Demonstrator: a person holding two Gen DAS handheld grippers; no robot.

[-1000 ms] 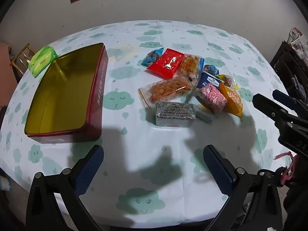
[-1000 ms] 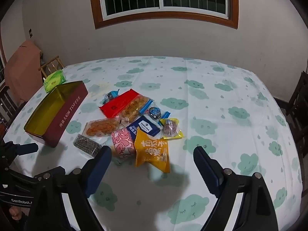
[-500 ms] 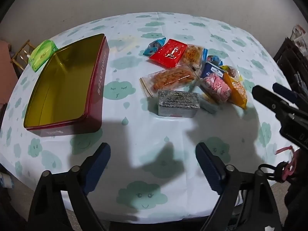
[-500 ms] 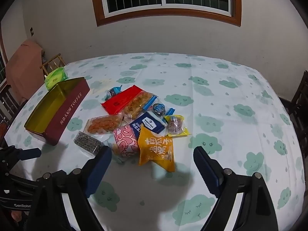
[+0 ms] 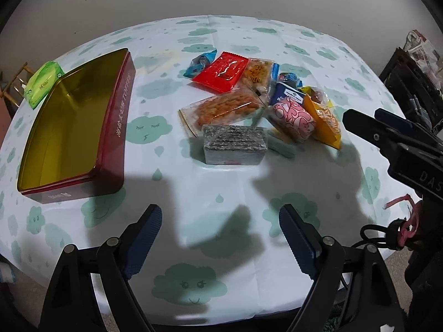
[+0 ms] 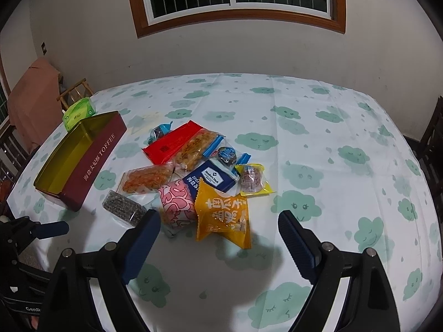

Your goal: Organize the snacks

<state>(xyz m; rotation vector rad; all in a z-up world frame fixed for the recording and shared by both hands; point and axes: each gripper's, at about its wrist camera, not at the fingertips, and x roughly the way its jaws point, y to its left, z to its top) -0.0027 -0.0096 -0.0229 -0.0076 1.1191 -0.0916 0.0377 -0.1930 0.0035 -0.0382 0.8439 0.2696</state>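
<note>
A pile of snack packets lies mid-table: a grey seaweed pack (image 5: 234, 144), a pink pack (image 5: 294, 117), a yellow pack (image 6: 221, 217), a red pack (image 5: 221, 71), a blue box (image 6: 211, 177) and clear bags of orange snacks (image 5: 224, 108). An open maroon tin (image 5: 69, 127) with a gold inside stands to the left and shows in the right wrist view (image 6: 80, 157). My left gripper (image 5: 220, 239) is open and empty, near the front edge, short of the seaweed pack. My right gripper (image 6: 218, 243) is open and empty, just before the yellow pack.
A green tissue pack (image 5: 43, 83) lies behind the tin at the table's left edge. Dark chairs (image 6: 432, 149) stand at the right. A small wooden stool (image 6: 74, 91) and a pink cloth (image 6: 36, 94) stand past the left side. The wall and a window are behind.
The left gripper's jaws have narrowed a little and its view has moved closer to the snacks. The right gripper has edged forward towards the yellow pack.
</note>
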